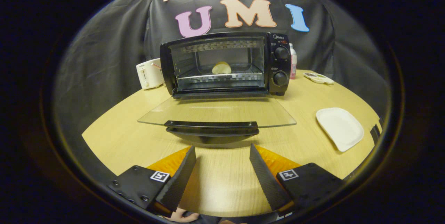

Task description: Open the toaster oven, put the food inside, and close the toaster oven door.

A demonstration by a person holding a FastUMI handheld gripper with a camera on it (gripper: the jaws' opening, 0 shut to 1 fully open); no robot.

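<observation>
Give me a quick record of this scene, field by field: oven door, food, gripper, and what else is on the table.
oven: toaster oven at the back of the table
door: glass door folded down flat, its handle toward the gripper
food: pale round piece on the rack inside
gripper: gripper open, holding nothing, fingers just short of the handle
plate: white plate beside the door, bare
other: white toaster beside the oven
step left: close the door
</observation>
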